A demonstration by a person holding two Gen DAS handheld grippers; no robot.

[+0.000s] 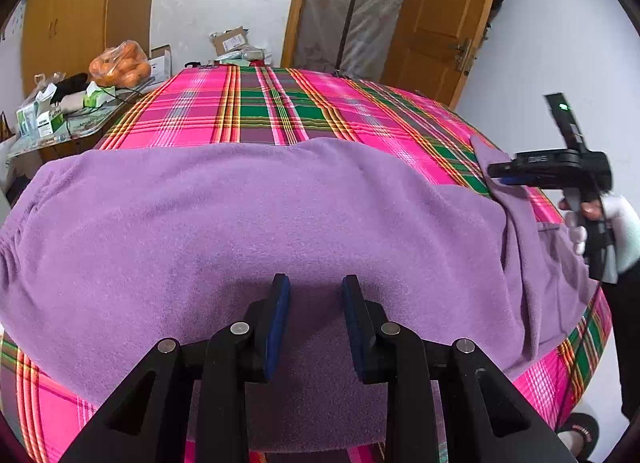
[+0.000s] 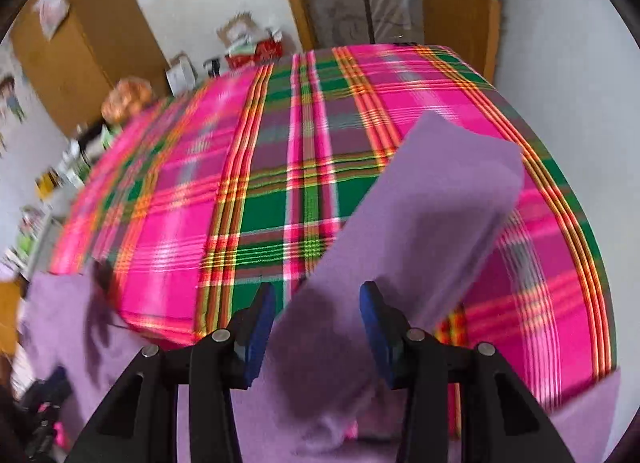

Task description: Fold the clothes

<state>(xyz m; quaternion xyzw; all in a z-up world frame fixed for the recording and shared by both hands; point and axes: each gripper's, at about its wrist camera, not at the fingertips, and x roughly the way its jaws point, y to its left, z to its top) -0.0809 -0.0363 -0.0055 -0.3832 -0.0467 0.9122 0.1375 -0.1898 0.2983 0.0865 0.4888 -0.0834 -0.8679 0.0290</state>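
- The left tool (image 1: pixel 316 291) is seen with its pads parted and nothing between them, held low over the near middle of the purple garment (image 1: pixel 248 223).
- The right tool (image 2: pixel 318 303) is seen with a strip of the garment (image 2: pixel 432 199) lying between its pads; a gap shows on both sides, so whether the cloth is pinched cannot be told. In the left wrist view the right tool (image 1: pixel 504 175) appears at the garment's right end, with cloth raised at its tip.
- The garment is spread across the near edge of a bed covered in a pink and green plaid sheet (image 1: pixel 280 111), its left end gathered at the left edge, its right end draped towards the right edge.
- The fabric is judged soft, light and fleece-like: it is expected to sag and crease freely, not to slip much on the pads.
- Hold is best taken at hems or corners, both layers pinched together, so that the fold stays square.
- A cluttered side surface (image 1: pixel 60 119) stands beyond the bed's left edge, clear of the work.
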